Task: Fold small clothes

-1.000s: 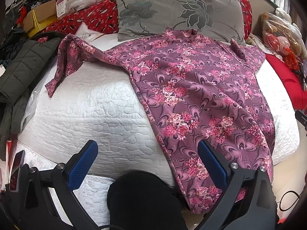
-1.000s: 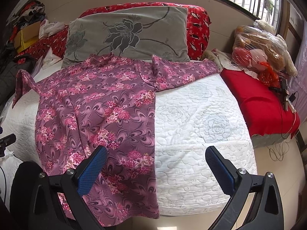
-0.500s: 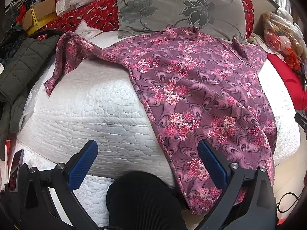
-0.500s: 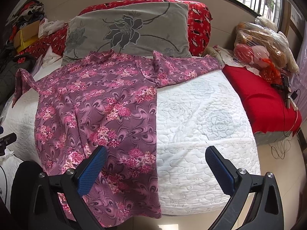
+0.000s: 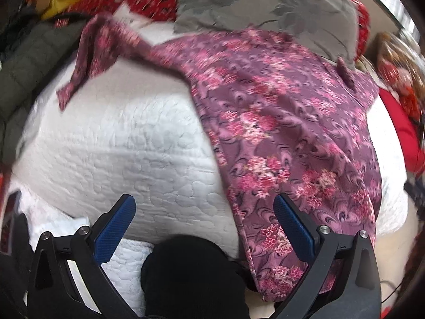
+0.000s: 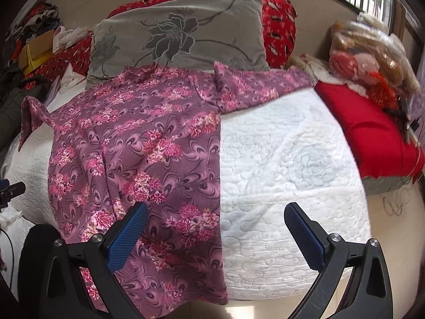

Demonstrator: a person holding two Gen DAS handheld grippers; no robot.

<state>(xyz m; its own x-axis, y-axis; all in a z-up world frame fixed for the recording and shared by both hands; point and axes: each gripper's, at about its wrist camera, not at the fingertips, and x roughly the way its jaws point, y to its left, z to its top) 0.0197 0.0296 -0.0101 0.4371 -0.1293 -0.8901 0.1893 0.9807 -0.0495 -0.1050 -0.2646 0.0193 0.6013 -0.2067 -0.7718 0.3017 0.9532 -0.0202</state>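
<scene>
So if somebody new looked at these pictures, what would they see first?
Probably the big purple top with pink flowers, spread flat over the white quilted bed with its hem hanging off the near edge and its sleeves out to both sides. Behind its collar lies a grey pillow with a dark flower on it. Up close, the left gripper and right gripper both stand open, holding nothing.

The garment [image 6: 138, 143] is purple with pink flowers, the quilt [image 6: 287, 159] white, the pillow [image 6: 180, 34] grey with dark blossoms.
</scene>
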